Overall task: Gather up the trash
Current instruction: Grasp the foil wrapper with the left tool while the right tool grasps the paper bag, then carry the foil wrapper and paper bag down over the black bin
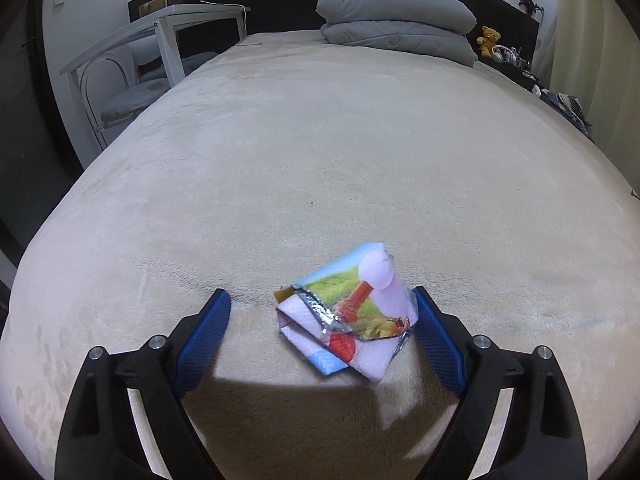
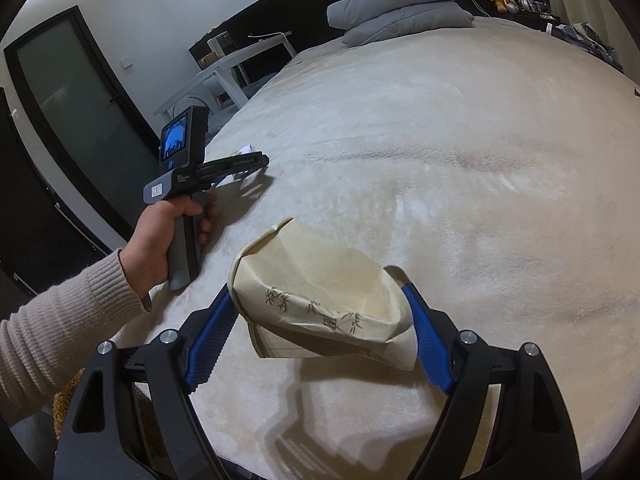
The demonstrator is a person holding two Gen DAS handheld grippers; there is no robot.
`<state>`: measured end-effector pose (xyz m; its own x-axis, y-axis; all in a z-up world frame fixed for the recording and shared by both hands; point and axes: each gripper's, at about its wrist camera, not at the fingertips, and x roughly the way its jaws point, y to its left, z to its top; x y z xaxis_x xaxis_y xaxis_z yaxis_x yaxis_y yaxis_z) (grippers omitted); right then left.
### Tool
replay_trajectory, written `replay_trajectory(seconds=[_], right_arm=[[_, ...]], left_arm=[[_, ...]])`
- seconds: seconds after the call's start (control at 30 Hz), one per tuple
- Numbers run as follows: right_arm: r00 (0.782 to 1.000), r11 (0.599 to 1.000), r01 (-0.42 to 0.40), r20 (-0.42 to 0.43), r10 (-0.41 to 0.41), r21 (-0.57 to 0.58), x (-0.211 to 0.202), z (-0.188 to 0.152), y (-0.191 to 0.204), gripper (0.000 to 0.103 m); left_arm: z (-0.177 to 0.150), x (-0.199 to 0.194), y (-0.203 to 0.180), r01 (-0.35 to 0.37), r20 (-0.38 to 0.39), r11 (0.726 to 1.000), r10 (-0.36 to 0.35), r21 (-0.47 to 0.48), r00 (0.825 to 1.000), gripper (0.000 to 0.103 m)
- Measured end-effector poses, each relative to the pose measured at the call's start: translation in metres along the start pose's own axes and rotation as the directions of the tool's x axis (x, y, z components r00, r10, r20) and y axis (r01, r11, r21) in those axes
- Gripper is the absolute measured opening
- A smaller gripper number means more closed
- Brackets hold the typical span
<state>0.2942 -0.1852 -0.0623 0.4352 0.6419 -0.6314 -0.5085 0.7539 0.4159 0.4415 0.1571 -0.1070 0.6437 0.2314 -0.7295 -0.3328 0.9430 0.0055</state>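
LEFT: gripper jaws unclenched, astride carton on bed, right pad touching | RIGHT: gripper clamping paper bag above bed | RISK: crushed carton may skid off left pad; thin bag may crumple and slip.

Hidden behind the black handheld left gripper in the right wrist view: most of a small white scrap, kind unreadable. Cut off by the lower edge: the ribbed beige knit sleeve. Too small to identify: clutter beside the orange teddy bear on the dark headboard shelf. Unreadable: print on the crumpled colourful foil wrapper.
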Motion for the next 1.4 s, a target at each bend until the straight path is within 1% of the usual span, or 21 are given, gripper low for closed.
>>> replay_trajectory(seconds=[0.03, 0.1, 0.17, 0.2, 0.33, 0.53, 0.6, 0.73, 0.77, 0.87, 1.07, 1.2, 1.27, 1.4], right_arm=[[1.0, 1.0, -0.005, 0.008, 0.005, 0.011, -0.002, 0.002, -0.002, 0.081], [0.999, 0.999, -0.018, 0.033, 0.017, 0.035, -0.007, 0.005, -0.005, 0.081], [0.998, 0.999, -0.017, 0.059, 0.015, 0.033, -0.013, 0.008, -0.005, 0.081], [0.997, 0.999, -0.019, 0.069, 0.017, 0.033, -0.015, 0.009, -0.005, 0.081], [0.998, 0.999, -0.02, 0.066, 0.018, 0.026, -0.017, 0.009, -0.005, 0.081], [0.997, 0.999, -0.03, 0.067, 0.029, 0.019, -0.021, 0.006, -0.005, 0.081], [0.997, 1.0, -0.028, 0.07, 0.028, 0.007, -0.023, 0.005, -0.002, 0.081], [0.998, 1.0, -0.019, 0.051, 0.02, -0.022, -0.022, -0.002, 0.005, 0.081], [0.999, 0.999, -0.015, 0.048, 0.017, -0.036, -0.023, -0.004, 0.009, 0.081], [0.999, 0.998, -0.019, 0.049, 0.022, -0.056, -0.026, -0.01, 0.016, 0.081], [0.998, 0.998, -0.026, 0.055, 0.03, -0.063, -0.031, -0.018, 0.028, 0.081], [0.998, 0.997, -0.037, 0.04, 0.039, -0.062, -0.028, -0.023, 0.031, 0.081], [0.999, 0.996, -0.03, 0.027, 0.032, -0.087, -0.025, -0.025, 0.035, 0.081], [0.999, 0.992, -0.045, 0.006, 0.046, -0.117, -0.024, -0.03, 0.044, 0.081]], left_arm=[[0.0, -0.002, 0.002, -0.002, 0.01, 1.0, 0.003, -0.011, 1.0, 0.078], [0.0, -0.005, 0.008, -0.003, 0.02, 0.999, 0.004, -0.035, 1.0, 0.064], [-0.001, -0.009, 0.013, 0.004, 0.032, 0.999, -0.002, -0.054, 0.999, 0.056], [-0.002, -0.01, 0.014, 0.011, 0.035, 0.998, -0.009, -0.057, 0.999, 0.055], [-0.003, -0.018, 0.014, 0.025, 0.041, 0.999, -0.023, -0.044, 0.999, 0.053], [-0.02, -0.044, 0.003, 0.049, 0.02, 0.999, -0.049, 0.014, 0.999, 0.053], [-0.028, -0.056, 0.0, 0.069, 0.019, 0.997, -0.07, 0.021, 0.997, 0.053], [-0.049, -0.083, -0.008, 0.122, -0.01, 0.992, -0.122, 0.01, 0.992, 0.053], [-0.055, -0.091, -0.011, 0.131, -0.01, 0.991, -0.131, 0.02, 0.991, 0.053], [-0.071, -0.12, -0.018, 0.143, 0.005, 0.988, -0.144, 0.055, 0.99, 0.053], [-0.111, -0.175, -0.016, 0.177, -0.012, 0.983, -0.177, 0.055, 0.984, 0.053], [-0.139, -0.206, -0.012, 0.181, -0.037, 0.982, -0.179, 0.06, 0.983, 0.053], [-0.153, -0.222, -0.009, 0.177, -0.044, 0.982, -0.174, 0.073, 0.984, 0.053], [-0.172, -0.249, -0.003, 0.175, -0.053, 0.981, -0.172, 0.079, 0.984, 0.053]])
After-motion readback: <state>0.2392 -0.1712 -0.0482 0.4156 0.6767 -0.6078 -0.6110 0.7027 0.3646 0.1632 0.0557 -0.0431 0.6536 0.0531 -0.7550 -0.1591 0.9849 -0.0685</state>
